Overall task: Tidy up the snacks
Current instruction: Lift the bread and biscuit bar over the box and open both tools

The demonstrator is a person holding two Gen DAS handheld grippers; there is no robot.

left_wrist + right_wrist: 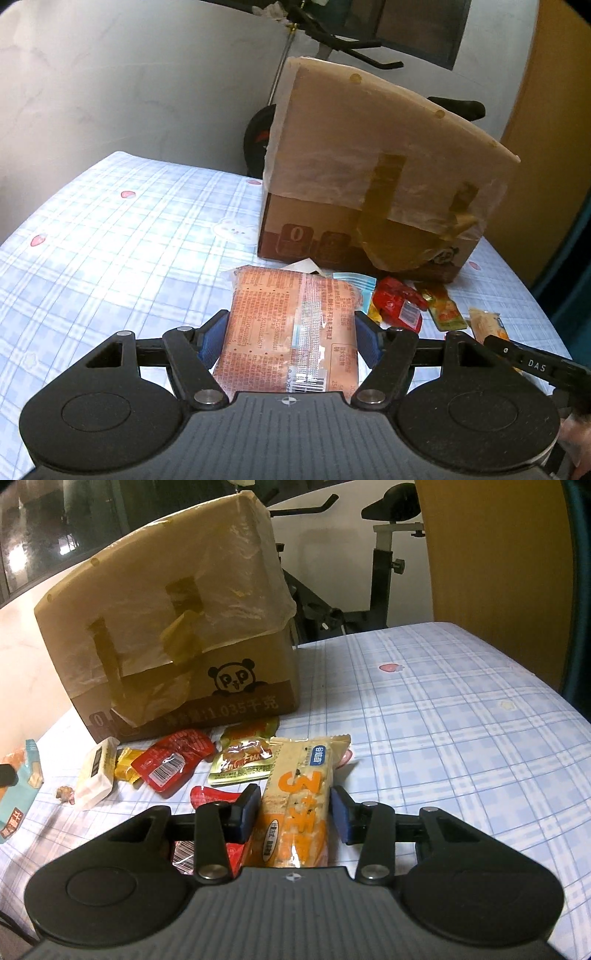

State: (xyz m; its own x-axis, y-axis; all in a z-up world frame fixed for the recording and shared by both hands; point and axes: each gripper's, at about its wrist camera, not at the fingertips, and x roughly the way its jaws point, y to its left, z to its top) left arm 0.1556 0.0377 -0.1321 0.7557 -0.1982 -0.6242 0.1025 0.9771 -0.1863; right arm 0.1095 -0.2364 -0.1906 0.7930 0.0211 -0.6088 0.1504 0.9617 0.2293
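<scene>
Snacks lie scattered on the blue-checked surface (461, 716) in front of a cardboard box (173, 627) draped with clear plastic and tape. My left claw (291, 332) is clamped on an orange printed snack pack (291, 325), both blue pads pressed to its sides, the pack raised above the cloth with its barcode end toward the camera. My right claw (293, 808) straddles a yellow cracker bar (299, 801) with orange lettering; its left pad touches the wrapper, its right pad stands just clear, so I cannot tell whether the grip has closed. Near the box's base sit a red sauce packet (173, 764), a gold-and-green sachet (243, 764), a small white box (94, 771) and a small yellow wrapped piece (125, 768). A teal packet (22, 794) lies at the far left edge of the right view. An exercise bike (380, 583) stands behind the surface.
</scene>
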